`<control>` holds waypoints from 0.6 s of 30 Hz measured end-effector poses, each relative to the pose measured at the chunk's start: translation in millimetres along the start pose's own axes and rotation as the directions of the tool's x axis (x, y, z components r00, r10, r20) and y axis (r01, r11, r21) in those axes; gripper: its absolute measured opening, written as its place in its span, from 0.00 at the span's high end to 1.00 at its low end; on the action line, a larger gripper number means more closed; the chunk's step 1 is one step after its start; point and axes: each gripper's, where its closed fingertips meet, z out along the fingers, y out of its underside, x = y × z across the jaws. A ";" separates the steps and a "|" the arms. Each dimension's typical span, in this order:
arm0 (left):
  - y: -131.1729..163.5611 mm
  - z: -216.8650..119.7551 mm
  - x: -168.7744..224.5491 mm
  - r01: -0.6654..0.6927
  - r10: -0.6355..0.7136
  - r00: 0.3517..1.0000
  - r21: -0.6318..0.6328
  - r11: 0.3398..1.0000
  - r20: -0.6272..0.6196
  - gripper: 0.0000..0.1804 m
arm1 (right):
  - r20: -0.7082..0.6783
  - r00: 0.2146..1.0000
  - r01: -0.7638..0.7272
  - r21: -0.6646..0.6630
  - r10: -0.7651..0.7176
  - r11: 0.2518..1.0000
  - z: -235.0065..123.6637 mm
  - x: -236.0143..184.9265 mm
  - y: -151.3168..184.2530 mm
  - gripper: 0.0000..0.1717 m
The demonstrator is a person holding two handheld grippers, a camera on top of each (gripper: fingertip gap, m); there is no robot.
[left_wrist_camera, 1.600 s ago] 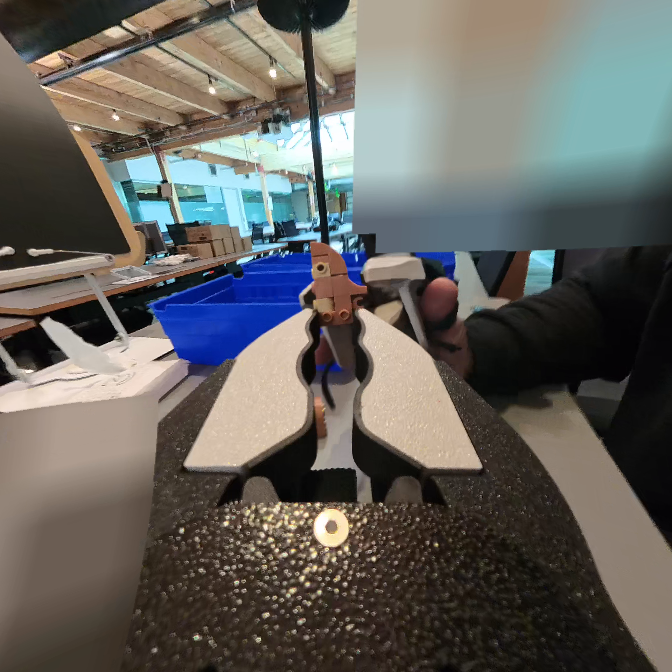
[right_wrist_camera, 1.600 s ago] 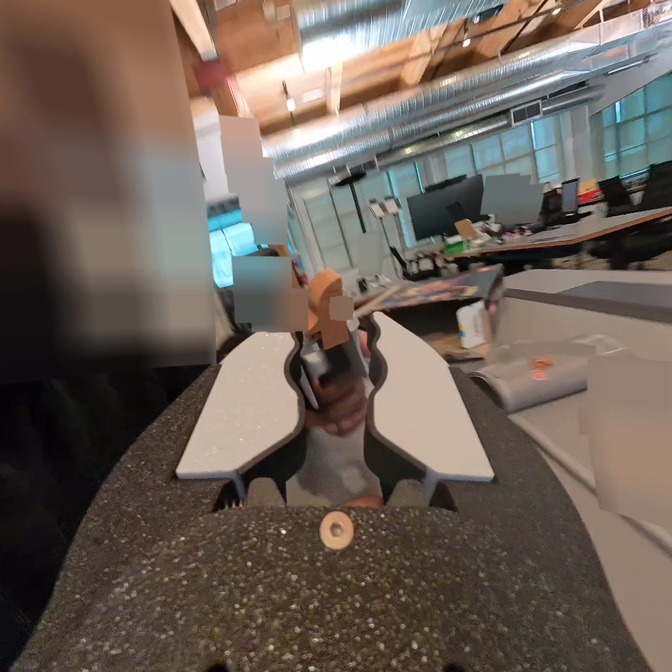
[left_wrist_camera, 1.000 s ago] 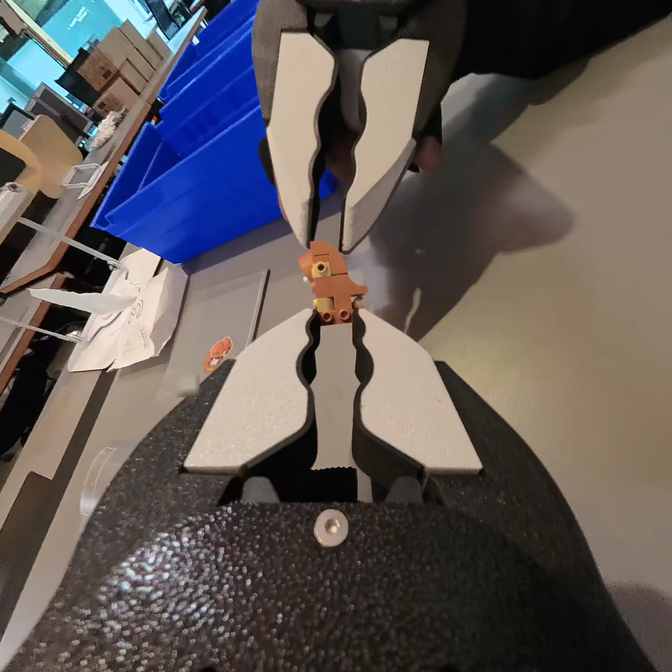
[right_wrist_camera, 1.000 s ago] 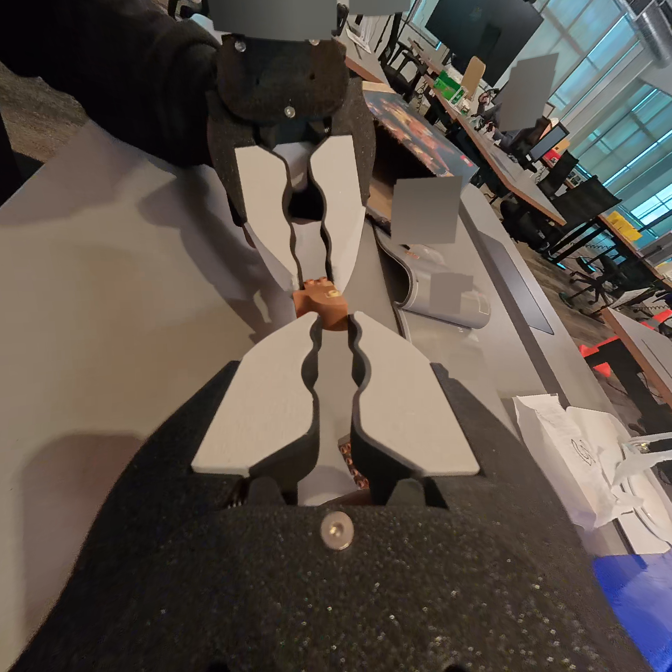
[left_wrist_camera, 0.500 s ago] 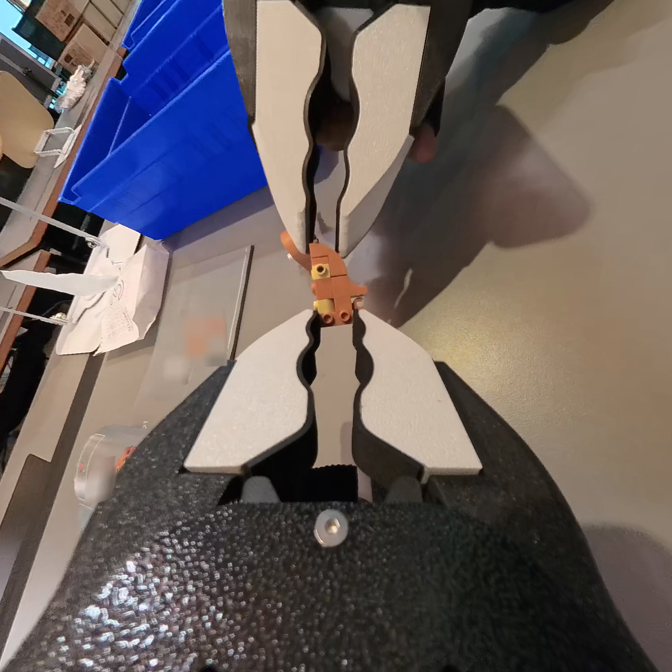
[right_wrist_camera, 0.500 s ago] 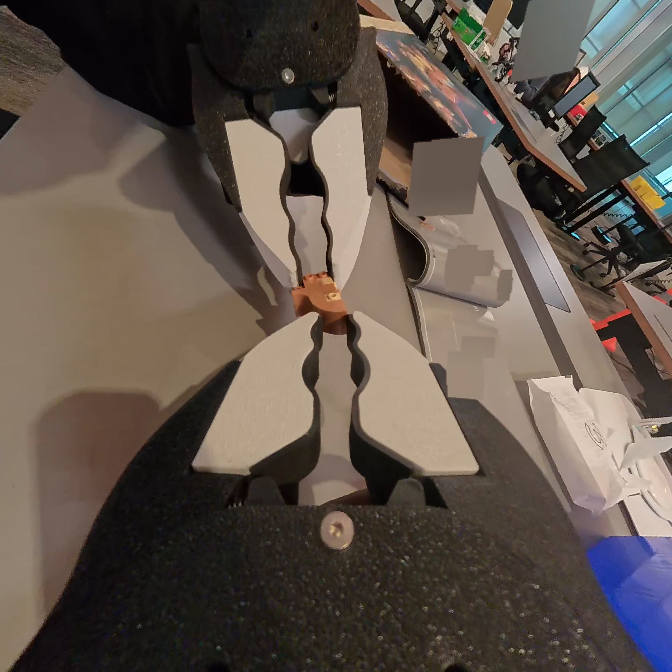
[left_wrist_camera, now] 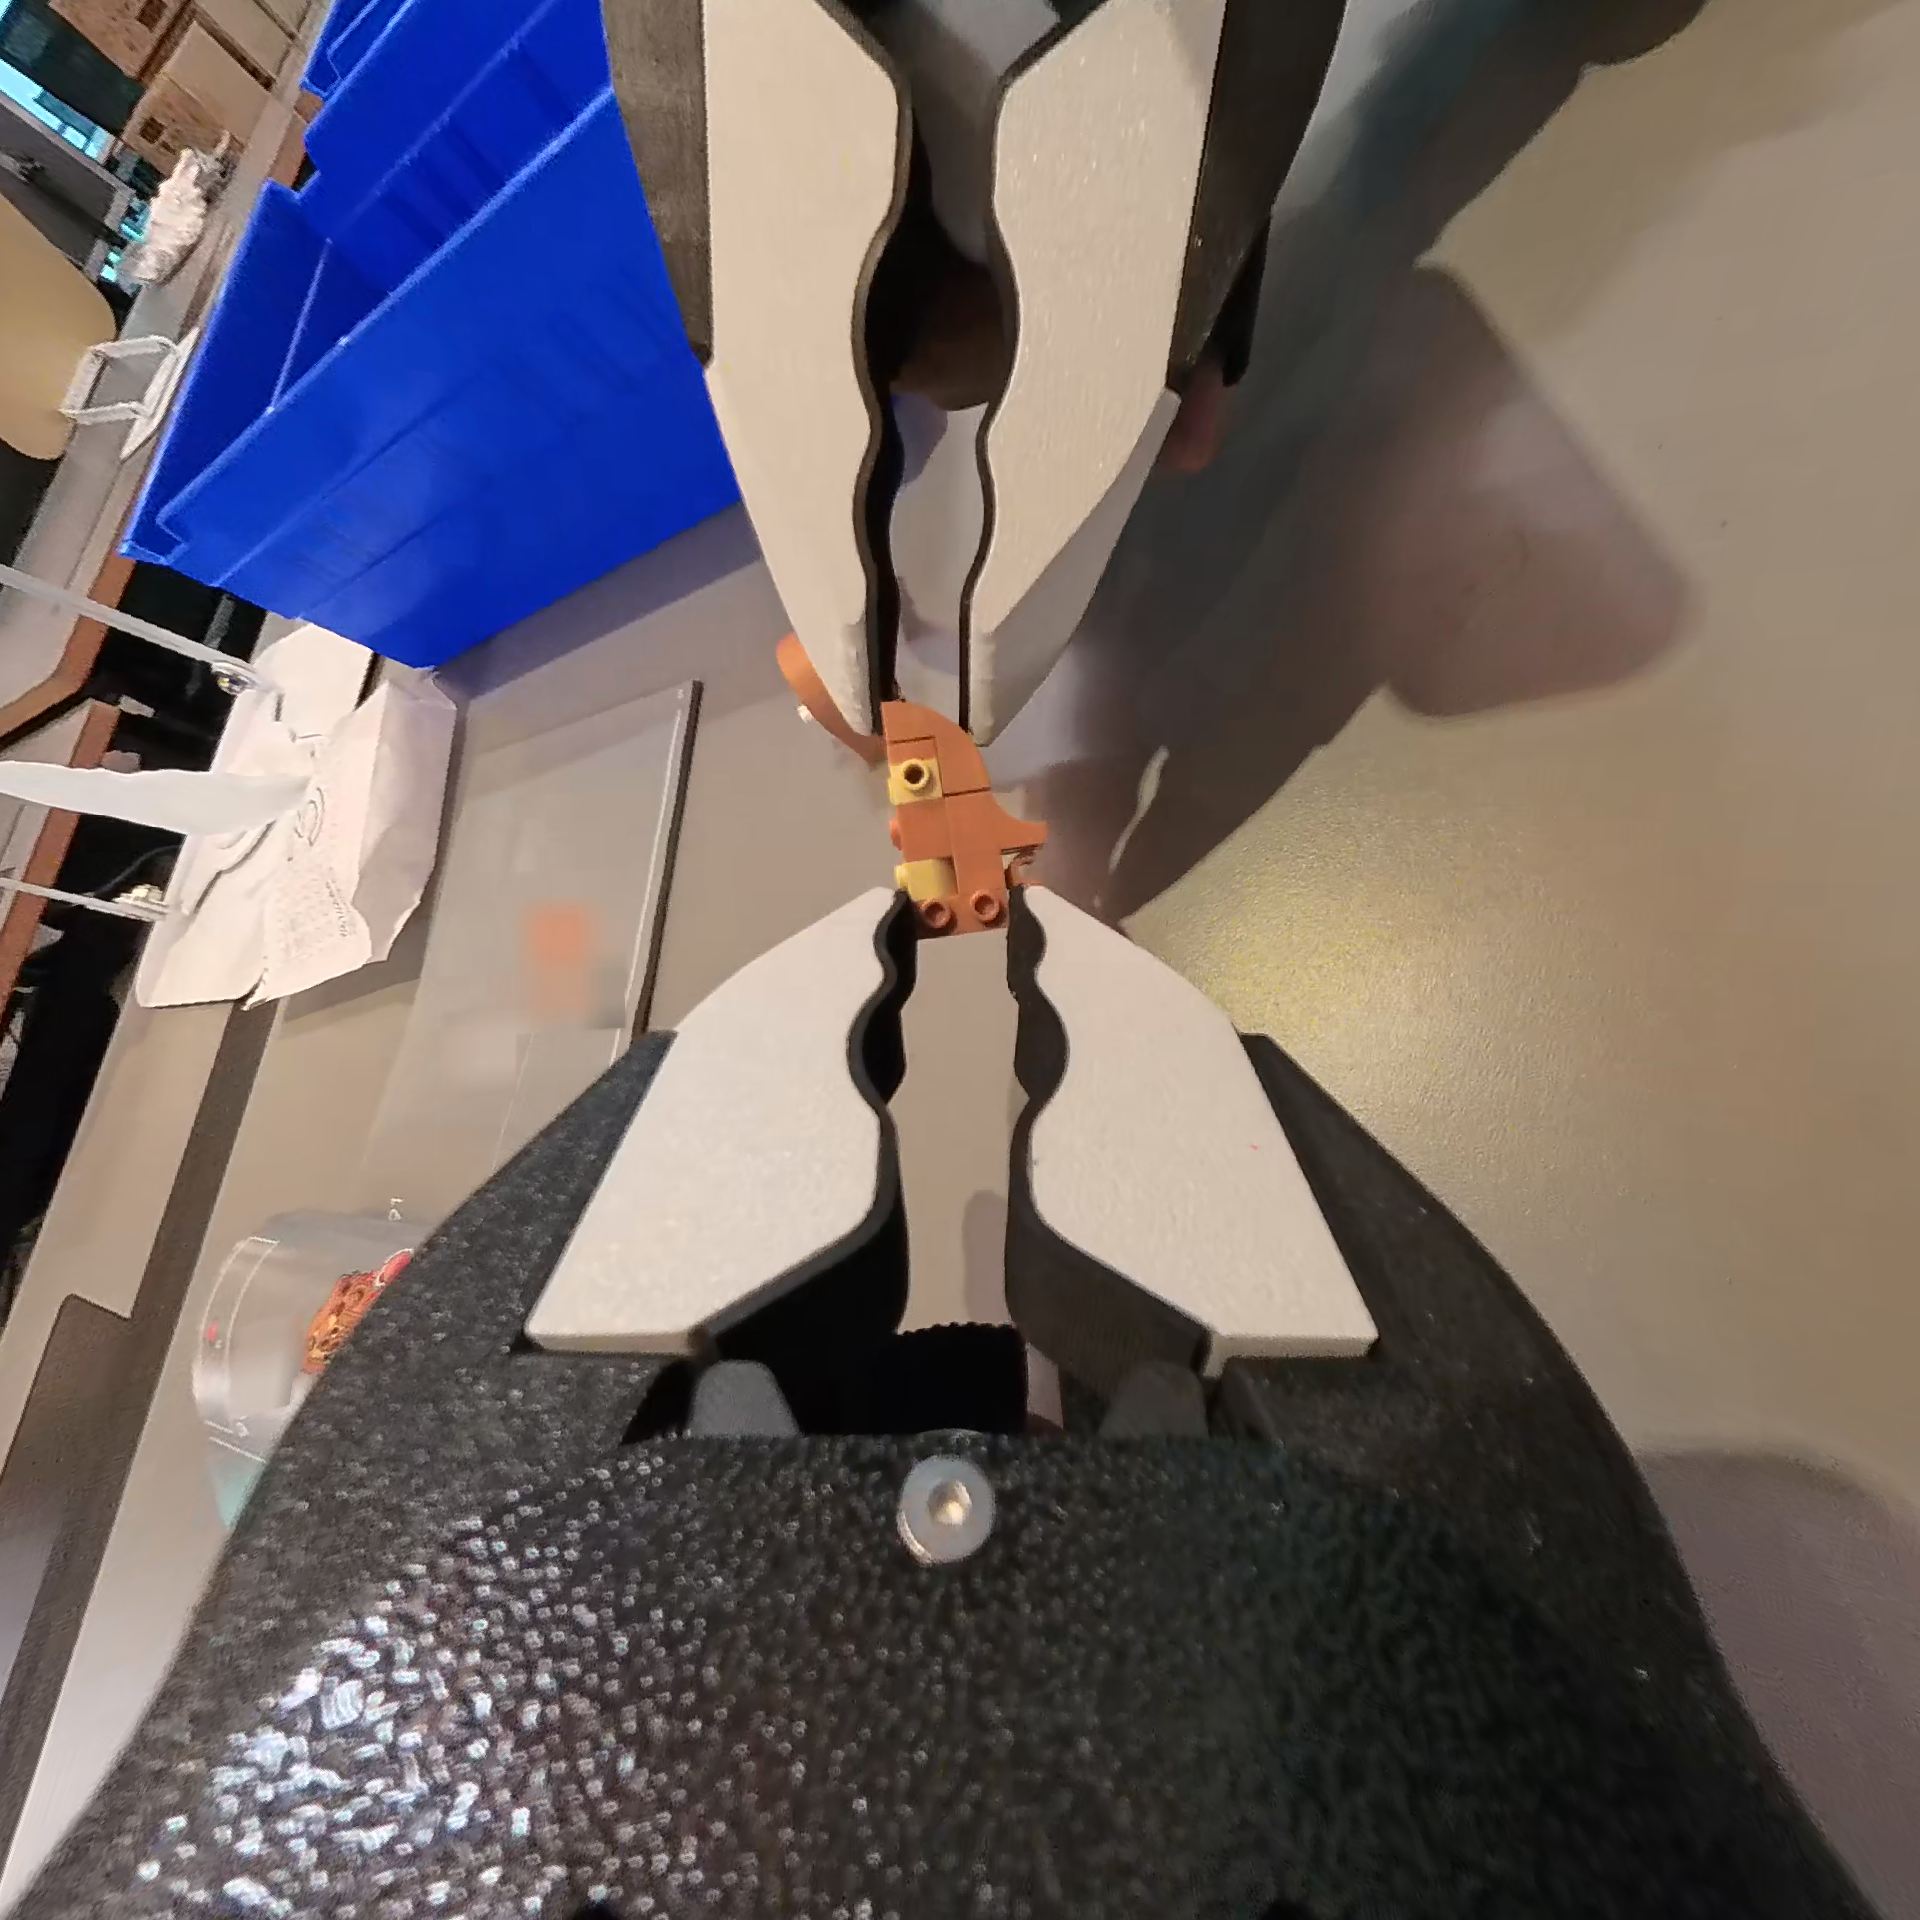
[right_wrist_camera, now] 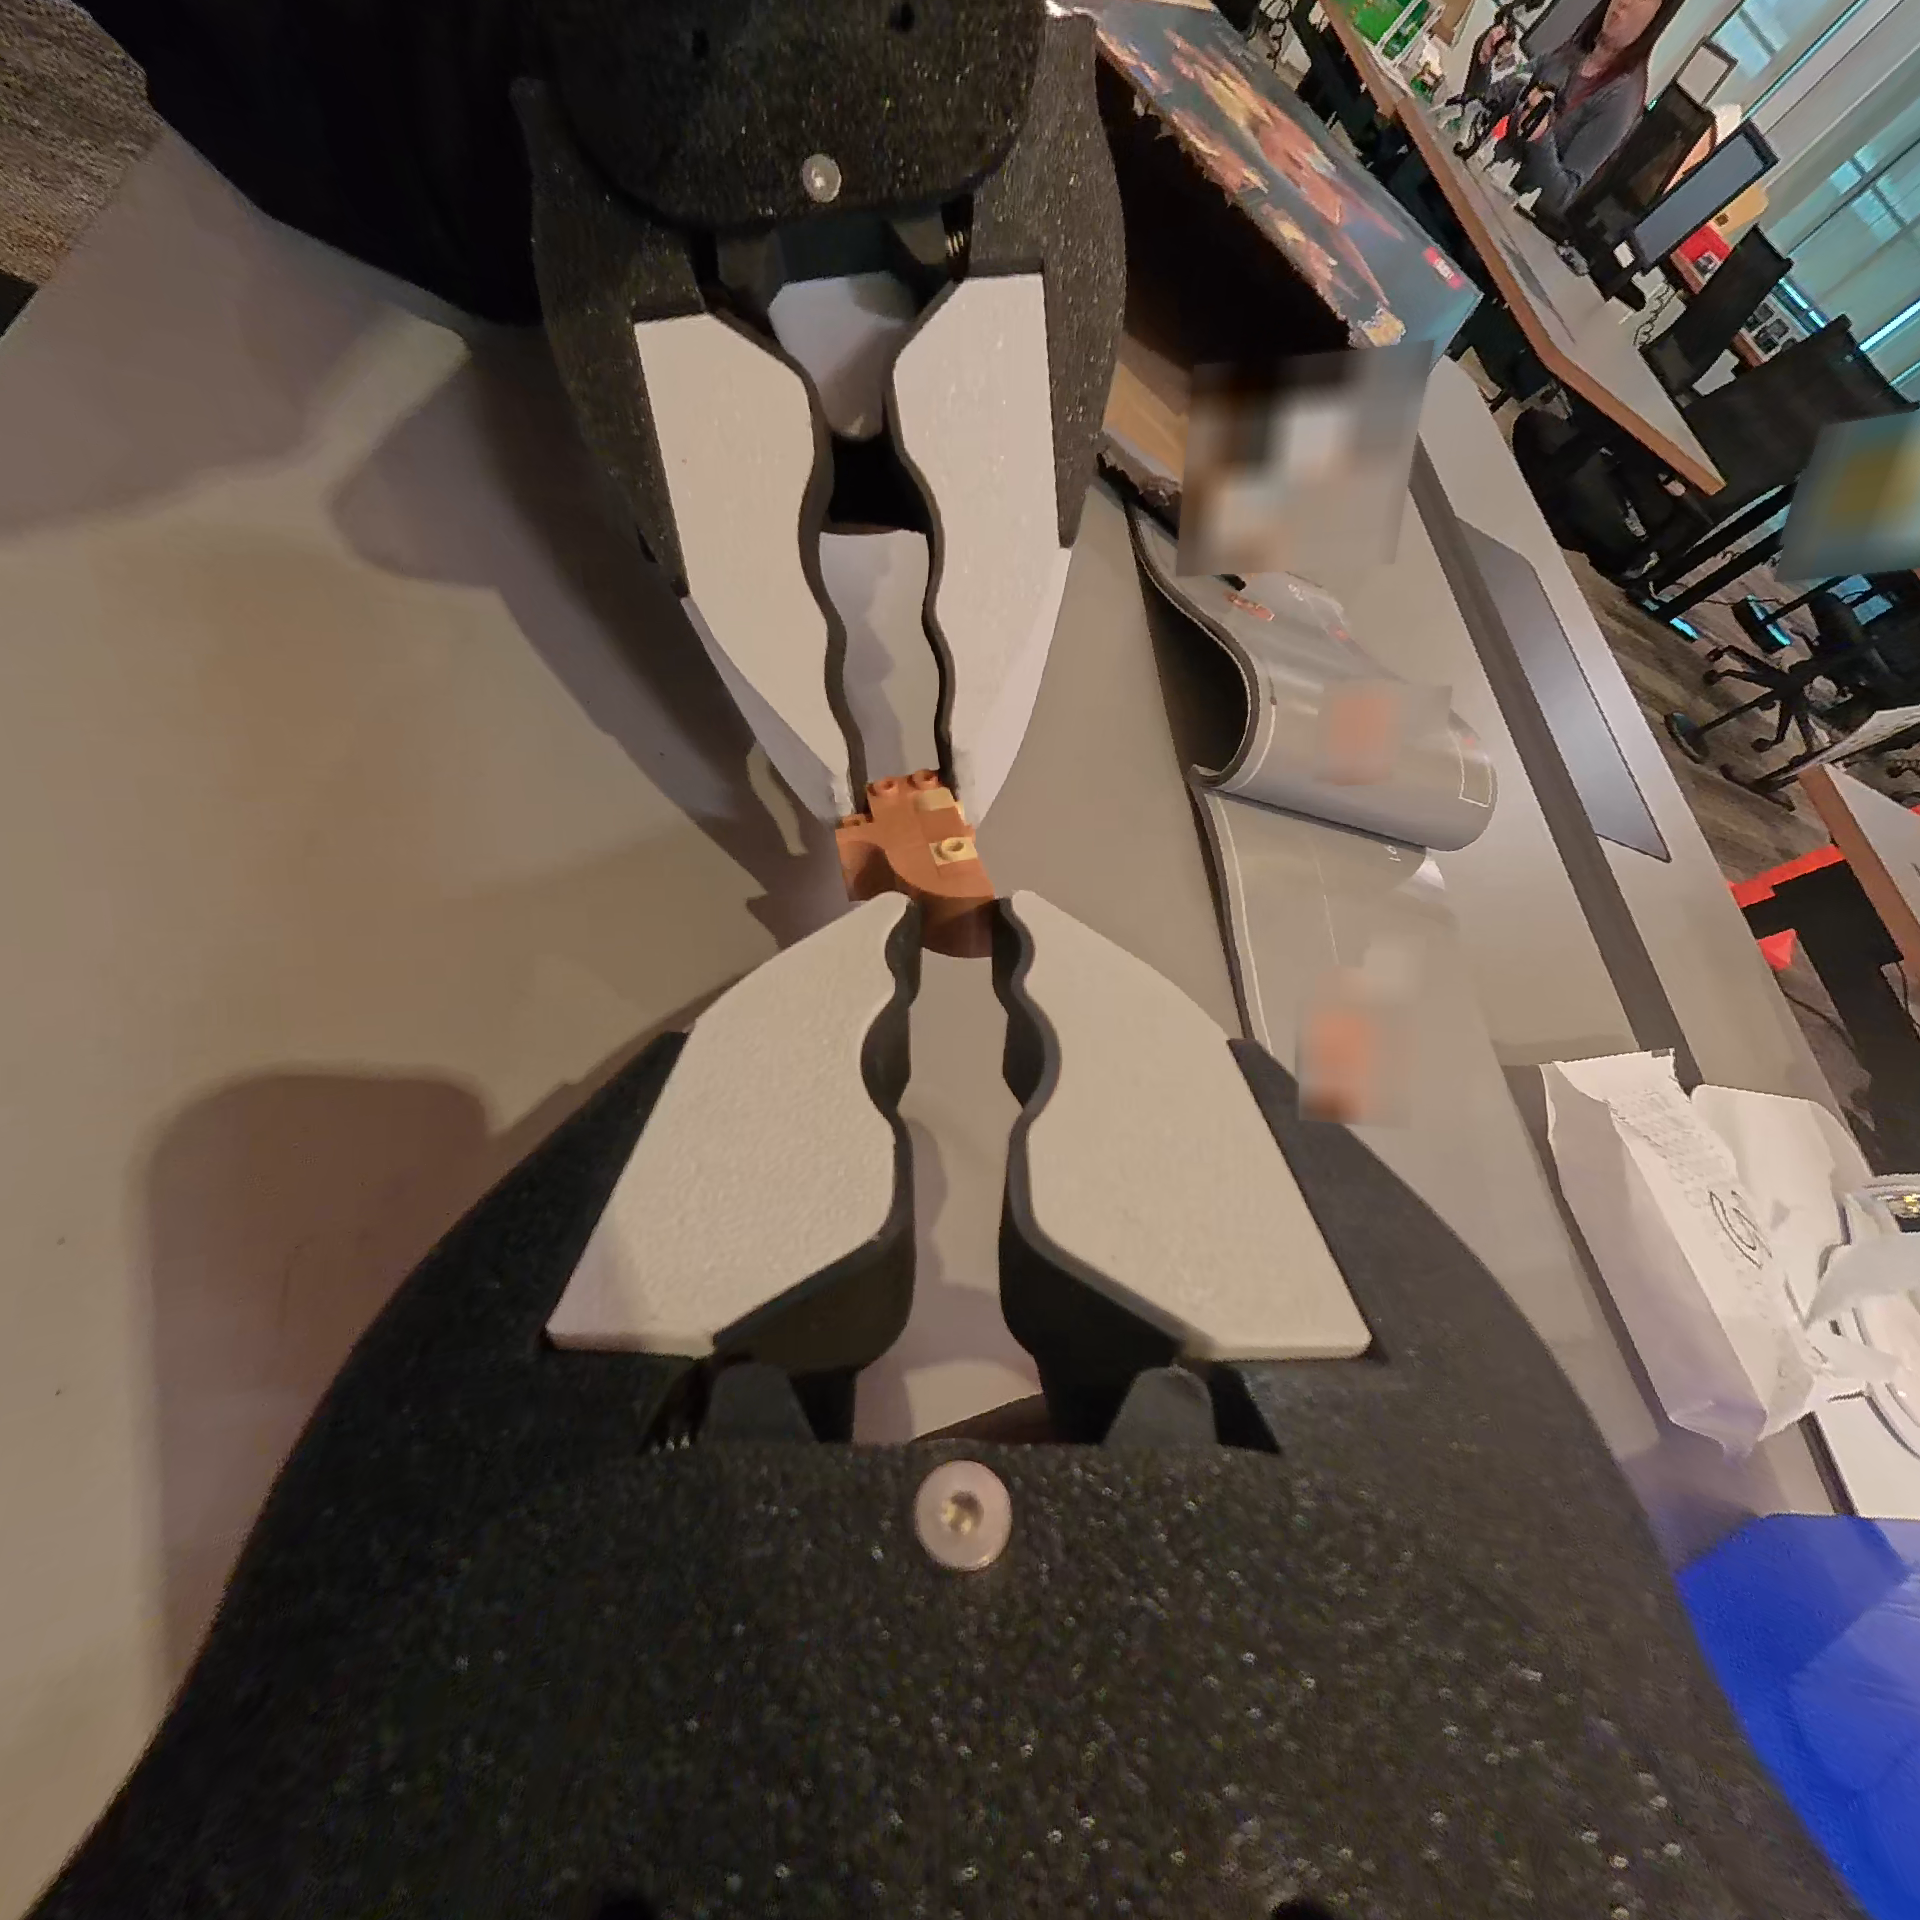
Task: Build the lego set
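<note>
Item: small brown brick assembly (left_wrist_camera: 951, 821), tan studs showing, suspended between your two grippers above the grey table (left_wrist_camera: 1558, 1039).

Left gripper (left_wrist_camera: 961, 914): you are clamping the studded end of the assembly; both fingertips are pressing on its sides. Keep that squeeze even, since the bite is shallow, at the very tips only.

Right gripper (right_wrist_camera: 956, 914): you are closing on the rounded brown end of the same assembly (right_wrist_camera: 914, 852), tips on either side of it. From the left wrist view, an orange curved piece (left_wrist_camera: 816, 696) is showing just beside this gripper's fingertip; whether it belongs to the assembly cannot be told.

Handling note: with both ends gripped tip-to-tip, any twist is likely to be passing straight into the brick joints. You are best keeping the two grippers in line and pressing or pulling along that line, not sideways.

Surroundings, outward: curled grey booklet (right_wrist_camera: 1340, 717) near on the table; crumpled white paper bag (left_wrist_camera: 281, 821) farther off; blue bins (left_wrist_camera: 416, 343) at the table's edge; printed cardboard box (right_wrist_camera: 1278, 156) behind the left gripper.
</note>
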 end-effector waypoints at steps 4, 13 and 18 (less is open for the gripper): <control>0.8 0.6 1.3 -0.010 0.010 1.000 -0.008 1.000 -0.003 0.91 | 0.007 1.000 0.005 -0.011 -0.005 1.000 0.8 -1.6 1.3 0.93; 4.1 1.7 2.3 -0.011 0.010 1.000 -0.024 1.000 -0.006 0.91 | 0.009 1.000 -0.019 -0.023 0.019 1.000 4.2 -3.3 4.0 0.93; 3.9 2.2 3.9 -0.019 0.019 1.000 -0.018 1.000 -0.013 0.92 | 0.028 0.999 -0.034 -0.012 0.034 0.999 3.4 -4.9 3.7 0.93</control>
